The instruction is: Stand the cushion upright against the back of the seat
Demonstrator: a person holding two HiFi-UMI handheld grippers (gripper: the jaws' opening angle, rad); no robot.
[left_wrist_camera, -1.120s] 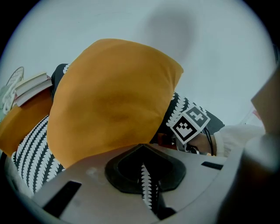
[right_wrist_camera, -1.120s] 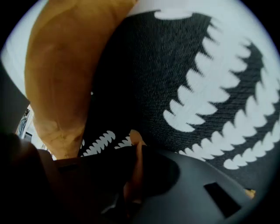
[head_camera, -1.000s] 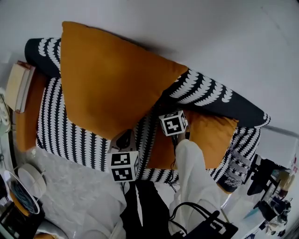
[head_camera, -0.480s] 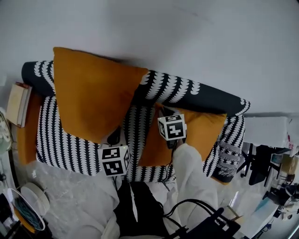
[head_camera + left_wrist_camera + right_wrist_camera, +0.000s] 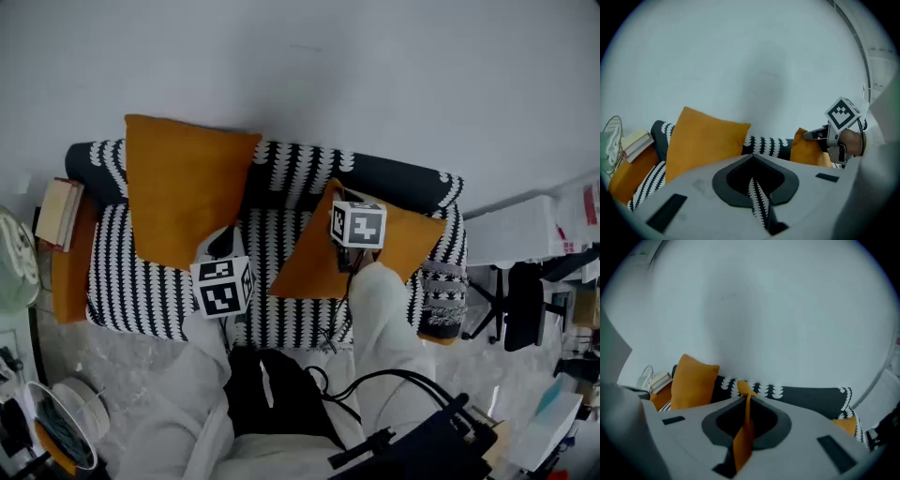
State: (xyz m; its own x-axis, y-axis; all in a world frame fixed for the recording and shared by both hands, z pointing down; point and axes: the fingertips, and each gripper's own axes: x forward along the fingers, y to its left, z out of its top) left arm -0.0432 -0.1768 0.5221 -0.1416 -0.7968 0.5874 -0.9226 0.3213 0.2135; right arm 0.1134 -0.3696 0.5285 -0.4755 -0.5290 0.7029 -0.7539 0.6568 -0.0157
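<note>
Two orange cushions are on a black-and-white patterned sofa (image 5: pixel 394 180). The left cushion (image 5: pixel 186 199) stands upright against the backrest. The right cushion (image 5: pixel 314 262) is raised off the seat and tilted, one corner up. My right gripper (image 5: pixel 349 246) is shut on that corner, and orange cloth (image 5: pixel 743 441) runs between its jaws. My left gripper (image 5: pixel 225 248) hangs over the seat, beside the left cushion's lower corner, apart from it. Its jaws are shut, and a thin strip of patterned cloth (image 5: pixel 757 201) shows in the slit between them. Whether that cloth is pinched I cannot tell.
Books (image 5: pixel 58 214) lie on the sofa's left arm, with a fan (image 5: pixel 17 262) beside them. A round object (image 5: pixel 66 427) sits on the floor at lower left. A desk and a chair (image 5: pixel 525 300) crowd the right side. A white wall rises behind the sofa.
Both grippers have risen and the view has pulled back. The right cushion went from lying on the seat to hanging tilted from my right gripper. The left gripper has come away from the left cushion's edge.
</note>
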